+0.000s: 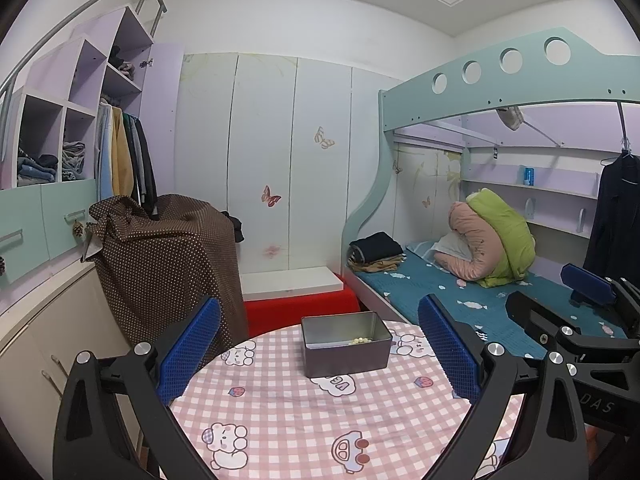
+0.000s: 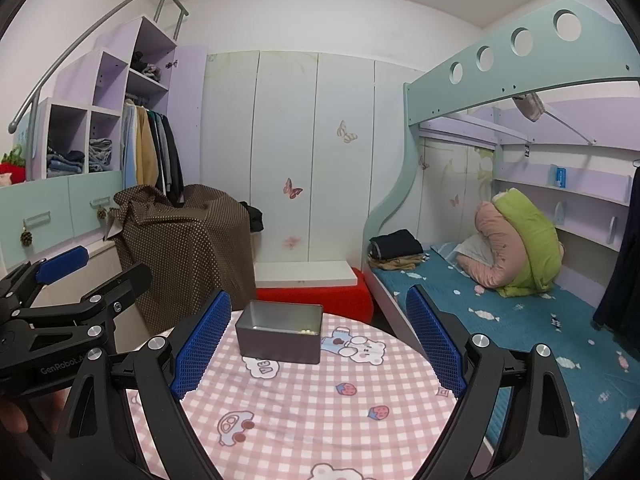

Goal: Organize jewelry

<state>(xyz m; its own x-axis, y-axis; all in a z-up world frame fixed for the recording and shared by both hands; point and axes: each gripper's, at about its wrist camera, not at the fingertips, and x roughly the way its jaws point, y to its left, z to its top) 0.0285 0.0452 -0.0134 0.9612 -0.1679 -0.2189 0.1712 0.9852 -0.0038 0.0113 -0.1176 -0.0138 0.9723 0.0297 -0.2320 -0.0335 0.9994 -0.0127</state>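
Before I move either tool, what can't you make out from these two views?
- Pale beads in the metal tin: too small to tell their type or count; the tin's near wall hides part of the bottom in both wrist views.
- Tablecloth near edge: cut off by the frame and the left tool and right tool.

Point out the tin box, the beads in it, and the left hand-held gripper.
tin box [image 1: 347, 358]: left wrist view, front wall.
beads [image 1: 360, 340]: left wrist view, pale cluster inside.
left hand-held gripper [image 1: 320, 354]: left wrist view, midway between fingertips.
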